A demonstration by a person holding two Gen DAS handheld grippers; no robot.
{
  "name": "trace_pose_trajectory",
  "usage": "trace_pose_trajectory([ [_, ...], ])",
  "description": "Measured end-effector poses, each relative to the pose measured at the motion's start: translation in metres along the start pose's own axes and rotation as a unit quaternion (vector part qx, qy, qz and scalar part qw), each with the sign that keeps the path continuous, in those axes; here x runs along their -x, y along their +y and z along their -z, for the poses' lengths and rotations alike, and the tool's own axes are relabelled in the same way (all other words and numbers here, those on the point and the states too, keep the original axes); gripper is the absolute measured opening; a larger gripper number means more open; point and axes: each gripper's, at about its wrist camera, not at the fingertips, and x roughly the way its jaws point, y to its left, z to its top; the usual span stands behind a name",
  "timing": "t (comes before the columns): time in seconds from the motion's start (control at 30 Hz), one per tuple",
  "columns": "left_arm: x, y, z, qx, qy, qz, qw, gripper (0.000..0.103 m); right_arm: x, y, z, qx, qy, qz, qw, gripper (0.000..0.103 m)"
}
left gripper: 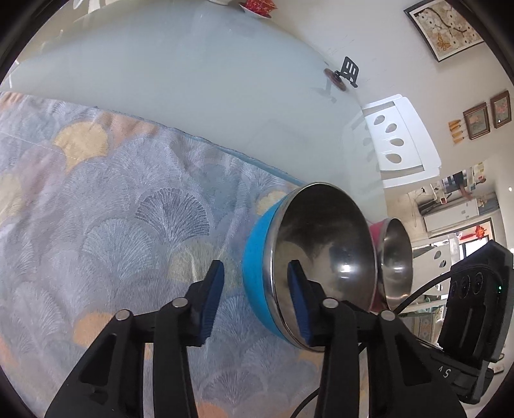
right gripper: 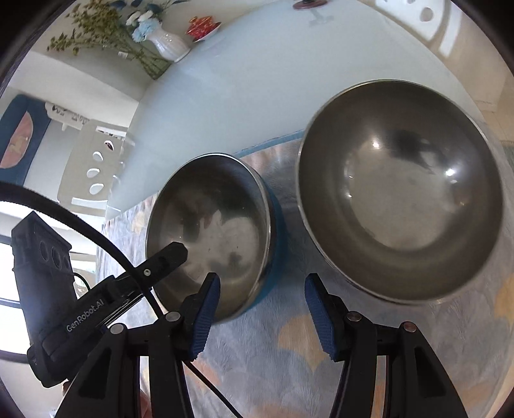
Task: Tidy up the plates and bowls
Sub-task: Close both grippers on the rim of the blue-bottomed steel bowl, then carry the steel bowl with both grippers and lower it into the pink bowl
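A blue bowl [left gripper: 257, 283] with a steel inside stands on the patterned cloth, and a pink steel bowl [left gripper: 395, 257] stands just beyond it. My left gripper [left gripper: 255, 300] is open and straddles the blue bowl's near rim. One pad is inside the bowl and the other outside, and neither presses on the wall. In the right wrist view the blue bowl [right gripper: 208, 231] is at the left and the second bowl [right gripper: 401, 193] at the right. My right gripper [right gripper: 263, 316] stands open over the cloth between them, holding nothing. A left gripper finger [right gripper: 167, 257] reaches into the blue bowl.
The patterned cloth [left gripper: 112, 225] covers the near part of a pale glass table [left gripper: 192, 80]. At the far end are a white vase of flowers [right gripper: 167, 45], a red dish [right gripper: 202, 27] and a small black stand [left gripper: 348, 70]. White chairs [left gripper: 398, 141] stand around the table.
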Motion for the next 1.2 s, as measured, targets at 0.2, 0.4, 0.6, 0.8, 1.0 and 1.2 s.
trace_pose_trajectory([
  [0.2, -0.009, -0.001, -0.002, -0.003, 0.003, 0.0, 1.0, 0.02, -0.009, -0.001, 0.001, 0.013, 0.005, 0.005, 1.0, 0.041],
  [0.4, -0.008, -0.012, -0.001, -0.023, -0.001, -0.014, 0.9996, 0.017, -0.007, 0.006, 0.003, 0.045, 0.001, 0.026, 0.999, 0.032],
  [0.6, 0.019, -0.021, 0.008, -0.033, -0.017, -0.008, 0.9993, 0.017, 0.014, 0.021, 0.006, 0.08, -0.003, 0.04, 0.996, 0.032],
  [0.8, 0.061, -0.032, 0.03, -0.036, -0.042, 0.015, 0.9984, 0.017, 0.056, 0.053, 0.015, 0.155, -0.005, 0.07, 0.985, 0.032],
  [1.0, 0.108, -0.046, 0.06, -0.065, -0.063, 0.018, 0.9958, 0.017, 0.097, 0.083, 0.042, 0.187, -0.015, 0.094, 0.978, 0.032],
  [1.2, 0.149, -0.053, 0.095, -0.083, -0.07, 0.033, 0.9935, 0.017, 0.124, 0.098, 0.083, 0.174, -0.009, 0.087, 0.981, 0.032],
])
